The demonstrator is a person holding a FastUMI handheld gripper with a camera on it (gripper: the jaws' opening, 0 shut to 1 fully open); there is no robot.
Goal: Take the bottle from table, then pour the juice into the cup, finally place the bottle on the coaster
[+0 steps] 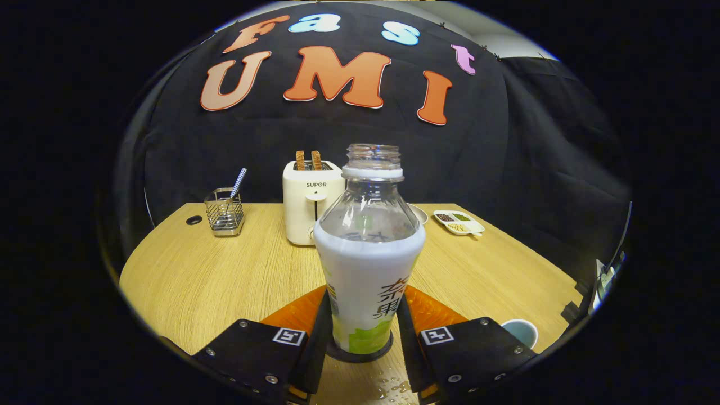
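Black cloth wall (315,146) drapes behind a light wood-grain counter (225,270). Pale wall strip (495,34) above the cloth. Even indoor light.

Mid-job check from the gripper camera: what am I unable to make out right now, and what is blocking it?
- Coaster under the bottle: mostly hidden by the bottle and fingers.
- Cup: partly cut off by the gripper body; its contents unseen.
- Toaster: right side hidden behind the bottle.
- Divided dish: contents too small to identify.
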